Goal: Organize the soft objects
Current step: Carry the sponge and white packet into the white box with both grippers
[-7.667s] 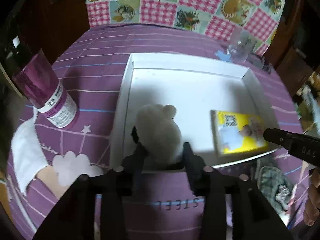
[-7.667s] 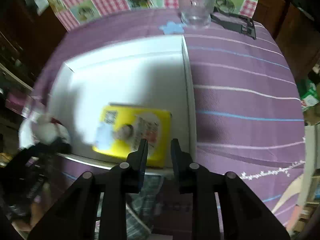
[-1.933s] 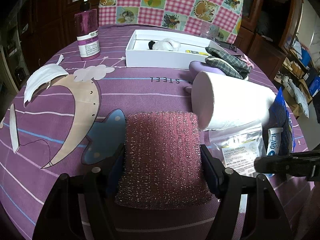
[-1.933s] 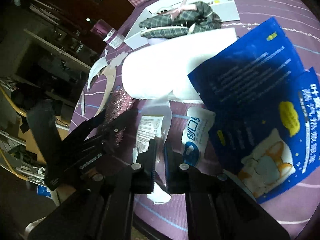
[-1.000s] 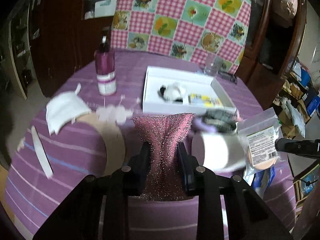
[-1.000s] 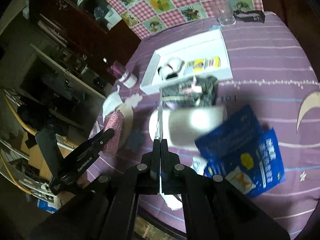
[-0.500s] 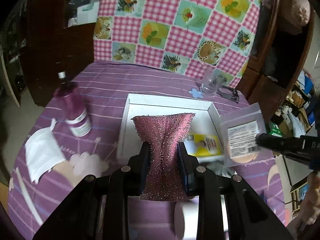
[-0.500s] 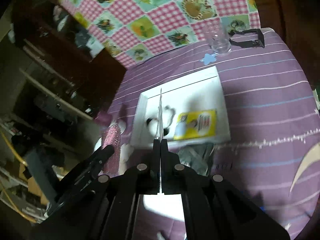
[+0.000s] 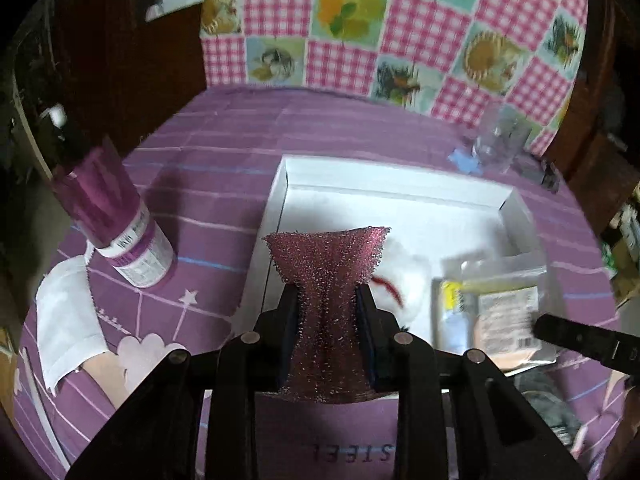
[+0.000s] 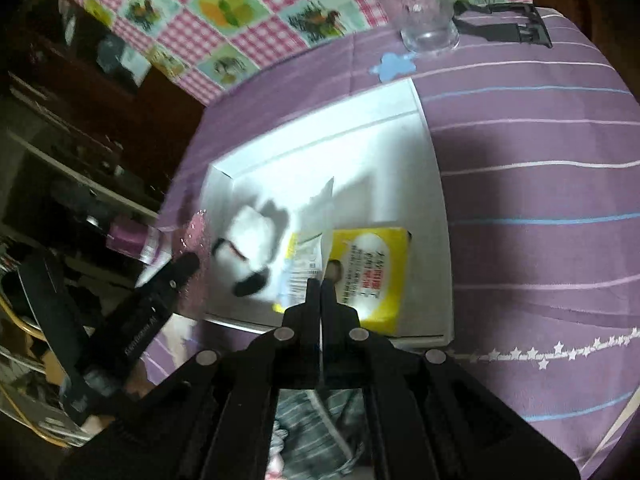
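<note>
left gripper jaws clamped, right gripper jaws pinched

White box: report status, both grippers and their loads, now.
Left gripper shut on pink sponge; right gripper shut on clear packet. Both over white box. Plush toy and yellow pack already inside, crowding the near side.

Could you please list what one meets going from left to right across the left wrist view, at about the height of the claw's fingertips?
White face mask → purple bottle with a white label → glittery pink sponge pinched in the left claw → white plush toy → clear plastic pouch → black tip of the right claw.
</note>
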### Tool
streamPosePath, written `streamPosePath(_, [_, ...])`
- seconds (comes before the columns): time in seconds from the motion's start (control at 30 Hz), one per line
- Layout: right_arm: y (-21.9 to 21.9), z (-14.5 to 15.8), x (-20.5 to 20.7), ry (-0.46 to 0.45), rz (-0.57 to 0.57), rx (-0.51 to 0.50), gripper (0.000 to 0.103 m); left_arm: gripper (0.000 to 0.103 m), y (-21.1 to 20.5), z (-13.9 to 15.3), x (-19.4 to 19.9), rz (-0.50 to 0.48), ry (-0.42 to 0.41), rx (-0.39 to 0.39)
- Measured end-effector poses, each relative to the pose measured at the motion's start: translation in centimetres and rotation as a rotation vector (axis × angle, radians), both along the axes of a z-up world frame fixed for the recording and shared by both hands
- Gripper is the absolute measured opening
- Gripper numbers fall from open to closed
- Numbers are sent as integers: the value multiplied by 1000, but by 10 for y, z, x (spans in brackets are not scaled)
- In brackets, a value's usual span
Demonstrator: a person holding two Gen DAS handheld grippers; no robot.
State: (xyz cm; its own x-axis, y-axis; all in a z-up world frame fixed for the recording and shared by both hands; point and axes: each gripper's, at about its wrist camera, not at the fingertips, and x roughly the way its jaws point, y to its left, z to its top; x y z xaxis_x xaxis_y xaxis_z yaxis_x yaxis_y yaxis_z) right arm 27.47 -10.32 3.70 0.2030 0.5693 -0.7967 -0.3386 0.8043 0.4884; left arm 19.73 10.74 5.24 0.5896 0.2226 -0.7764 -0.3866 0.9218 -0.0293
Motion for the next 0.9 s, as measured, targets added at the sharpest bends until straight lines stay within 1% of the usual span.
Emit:
streamPosePath(0.03, [2, -3, 0, -17, -11, -62, 2, 29, 0, -3, 1, -2, 5, 8])
streamPosePath(0.1, [5, -6, 0, -41, -15, -125, 2, 31, 0, -7, 3, -1, 12, -2])
streamPosePath(0.17, [6, -6, -1, -62, -16, -163, 2, 37, 2, -8, 2, -1, 13, -23])
streamPosePath(0.2, [6, -5, -2, -70, -14, -171, 2, 39, 3, -9, 2, -4, 15, -27])
streamPosePath(0.23, [6, -3, -4, -81, -10, -182, 2, 44, 3, -10, 2, -4, 18, -28])
streamPosePath(0.27, [6, -2, -5, -92, -7, -197, 2, 53, 3, -11, 3, -2, 24, -29])
streamPosePath(0.33, [7, 0, -3, -101, -7, -215, 3, 63, 4, -14, 3, 0, 33, -48])
streamPosePath(0.4, [6, 2, -3, -98, -14, -224, 7, 66, 5, -16, 4, -4, 34, -81])
streamPosePath(0.43, [5, 4, -4, -92, -18, -223, 8, 68, 5, -18, 5, -5, 36, -98])
streamPosePath(0.5, [0, 10, -4, -87, -33, -202, 10, 70, 5, -23, 6, -17, 37, -149])
streamPosePath(0.53, [1, 12, -4, -90, -36, -192, 11, 71, 4, -27, 7, -31, 39, -189])
streamPosePath(0.57, [-1, 16, -5, -95, -37, -180, 18, 72, 2, -28, 8, -41, 37, -205])
streamPosePath(0.6, [-1, 18, -7, -103, -35, -174, 29, 72, -1, -29, 8, -57, 35, -208])
streamPosePath(0.63, [-1, 21, -8, -111, -33, -171, 35, 73, -4, -28, 8, -62, 37, -192])
streamPosePath(0.67, [-2, 24, -9, -122, -32, -171, 47, 74, -7, -27, 8, -66, 37, -174])
streamPosePath(0.7, [-2, 27, -11, -132, -34, -172, 50, 74, -9, -25, 8, -70, 36, -156])
streamPosePath(0.8, [-4, 37, -15, -145, -38, -180, 50, 78, -14, -16, 3, -81, 19, -145])
streamPosePath(0.9, [-7, 49, -23, -180, -41, -182, 50, 79, -19, -3, -7, -103, -25, -125])
